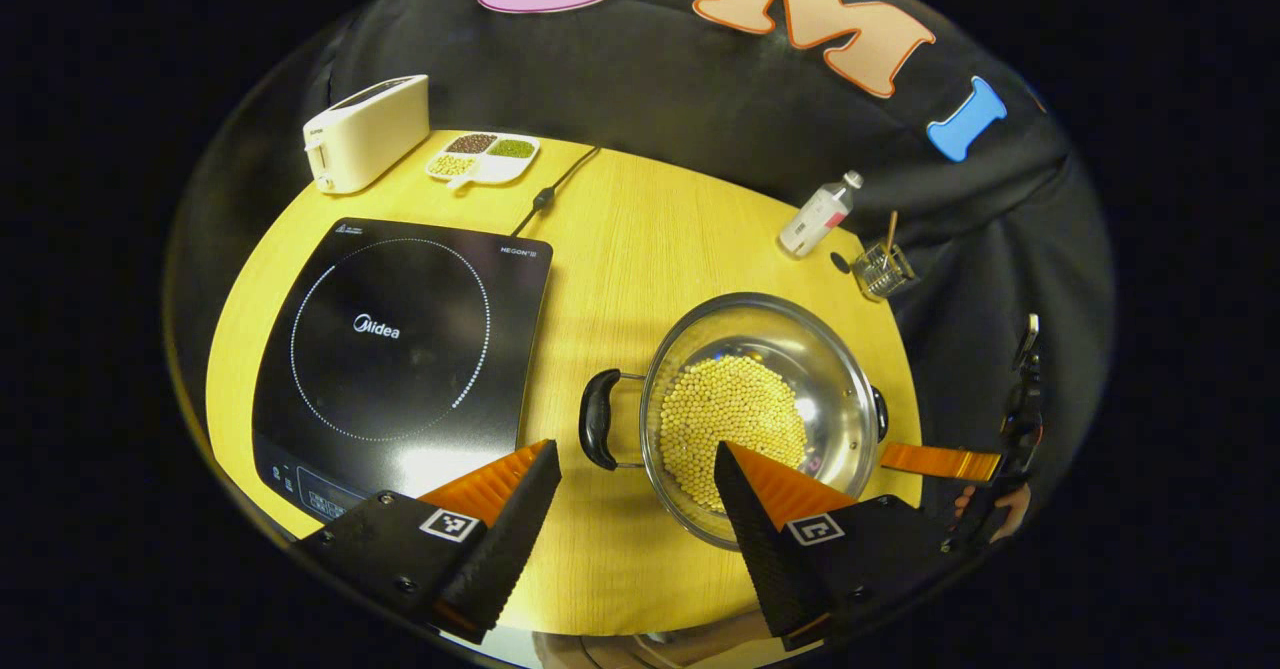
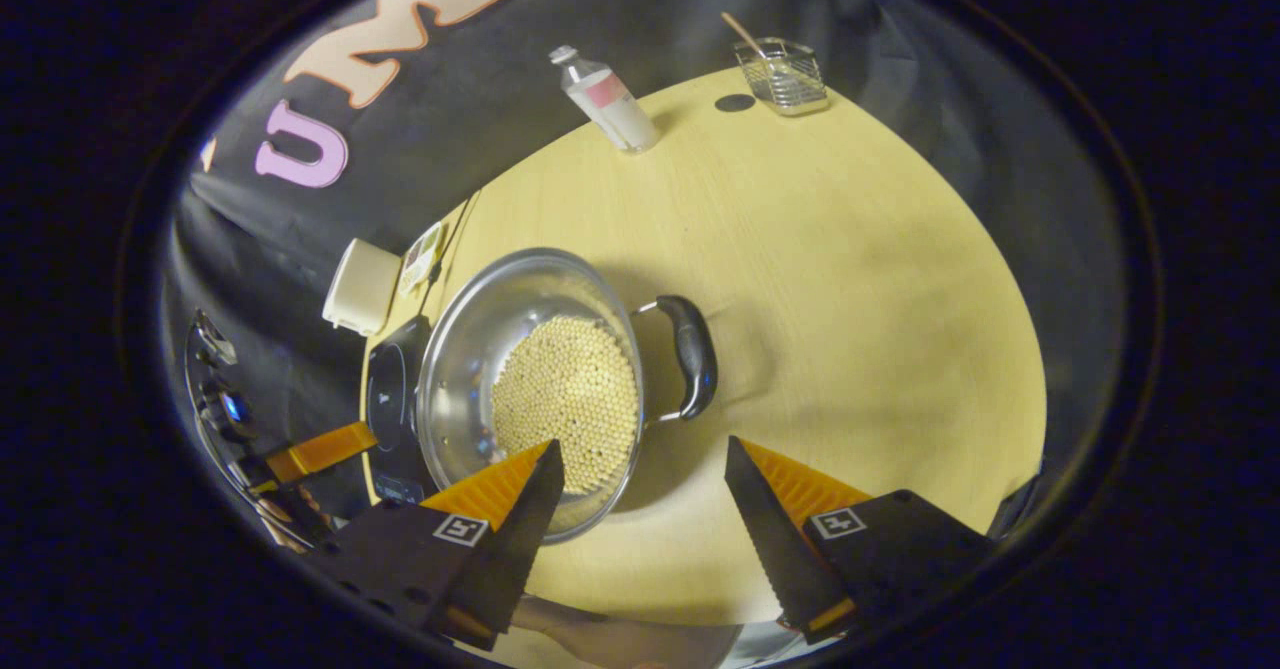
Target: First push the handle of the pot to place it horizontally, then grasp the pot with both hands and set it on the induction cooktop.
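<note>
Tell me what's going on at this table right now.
A person holds two tongs over a steel pot of small yellow beans on a wooden table. The left tongs hang open near one black handle, the right tongs open near the other handle. Neither touches the pot, which sits beside the induction cooktop.

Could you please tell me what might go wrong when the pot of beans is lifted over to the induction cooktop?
1. The pot holds a loose heap of pale beans; a tilted two-handed lift could probably spill them.
2. Both the left gripper and the right gripper are open and off the handles; an uneven grip might let the pot slip.
3. The induction cooktop lies beside the pot; a low carry could bump its edge.
</note>
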Motion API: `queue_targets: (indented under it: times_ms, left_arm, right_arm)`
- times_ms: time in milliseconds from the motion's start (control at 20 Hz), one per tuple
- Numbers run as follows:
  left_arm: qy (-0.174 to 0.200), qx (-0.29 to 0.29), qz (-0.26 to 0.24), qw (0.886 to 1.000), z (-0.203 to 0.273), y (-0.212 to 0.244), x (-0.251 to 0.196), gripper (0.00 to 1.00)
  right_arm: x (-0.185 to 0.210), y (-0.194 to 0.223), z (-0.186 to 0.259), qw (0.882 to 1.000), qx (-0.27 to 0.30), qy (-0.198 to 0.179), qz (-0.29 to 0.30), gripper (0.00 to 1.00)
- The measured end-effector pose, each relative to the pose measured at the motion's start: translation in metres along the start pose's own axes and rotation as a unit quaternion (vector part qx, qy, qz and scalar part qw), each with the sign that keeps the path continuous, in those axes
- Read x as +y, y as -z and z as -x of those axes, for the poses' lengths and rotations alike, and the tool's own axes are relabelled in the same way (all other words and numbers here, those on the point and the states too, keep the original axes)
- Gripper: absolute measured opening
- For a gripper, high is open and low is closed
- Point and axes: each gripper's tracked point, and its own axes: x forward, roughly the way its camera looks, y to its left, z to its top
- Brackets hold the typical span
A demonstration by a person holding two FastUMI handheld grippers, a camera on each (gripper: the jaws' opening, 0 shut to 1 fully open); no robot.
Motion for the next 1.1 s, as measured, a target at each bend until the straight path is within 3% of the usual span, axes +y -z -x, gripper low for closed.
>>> queue_targets:
  times_ms: [150, 200, 300, 400, 500, 550, 600, 650, 700, 750, 800, 850, 1000, 1050, 1100]
  left_arm:
    - [-0.016, 0.024, -0.003, 1.000, -0.014, 0.002, 0.003, 0.96]
    - [-0.023, 0.032, -0.003, 0.999, -0.018, 0.002, 0.006, 0.96]
    - [-0.037, 0.048, -0.002, 0.998, -0.025, 0.002, 0.014, 0.96]
    - [-0.044, 0.077, 0.000, 0.996, -0.035, 0.008, 0.019, 0.96]
    - [-0.036, 0.093, 0.000, 0.995, -0.044, 0.009, 0.017, 0.96]
    - [-0.034, 0.100, -0.003, 0.994, -0.048, 0.011, 0.018, 0.95]
    - [-0.033, 0.106, -0.007, 0.994, -0.052, 0.010, 0.019, 0.95]
    - [-0.032, 0.110, -0.012, 0.993, -0.057, 0.010, 0.020, 0.95]
    - [-0.030, 0.114, -0.016, 0.993, -0.061, 0.008, 0.020, 0.95]
    - [-0.029, 0.120, -0.020, 0.992, -0.065, 0.009, 0.019, 0.95]
    - [-0.028, 0.126, -0.023, 0.991, -0.069, 0.008, 0.020, 0.98]
    - [-0.028, 0.129, -0.024, 0.991, -0.074, 0.008, 0.022, 0.93]
    - [-0.021, 0.140, -0.014, 0.990, -0.085, 0.011, 0.023, 0.90]
    - [-0.018, 0.145, -0.007, 0.989, -0.089, 0.012, 0.023, 0.90]
    - [-0.017, 0.150, -0.001, 0.988, -0.092, 0.014, 0.023, 0.95]
  right_arm:
    - [-0.010, -0.008, -0.010, 0.999, 0.031, -0.014, -0.005, 0.94]
    - [-0.012, -0.011, -0.014, 0.999, 0.038, -0.019, -0.003, 1.00]
    - [-0.011, -0.012, -0.020, 0.998, 0.055, -0.030, 0.000, 1.00]
    - [-0.007, -0.012, -0.027, 0.996, 0.077, -0.047, -0.012, 0.92]
    - [-0.003, -0.014, -0.035, 0.994, 0.093, -0.058, -0.024, 0.92]
    - [-0.003, -0.015, -0.038, 0.993, 0.101, -0.060, -0.027, 1.00]
    - [-0.001, -0.017, -0.042, 0.992, 0.108, -0.064, -0.030, 0.92]
    - [0.001, -0.018, -0.046, 0.991, 0.114, -0.068, -0.034, 0.92]
    - [0.002, -0.019, -0.050, 0.990, 0.120, -0.071, -0.037, 0.99]
    - [0.004, -0.021, -0.053, 0.988, 0.126, -0.074, -0.037, 0.89]
    - [0.005, -0.022, -0.057, 0.988, 0.132, -0.076, -0.035, 0.97]
    - [0.006, -0.021, -0.060, 0.987, 0.139, -0.079, -0.032, 0.97]
    - [0.009, -0.021, -0.071, 0.984, 0.155, -0.085, -0.031, 0.97]
    - [0.010, -0.019, -0.075, 0.984, 0.158, -0.083, -0.023, 0.87]
    - [0.009, -0.019, -0.079, 0.983, 0.161, -0.081, -0.016, 0.98]
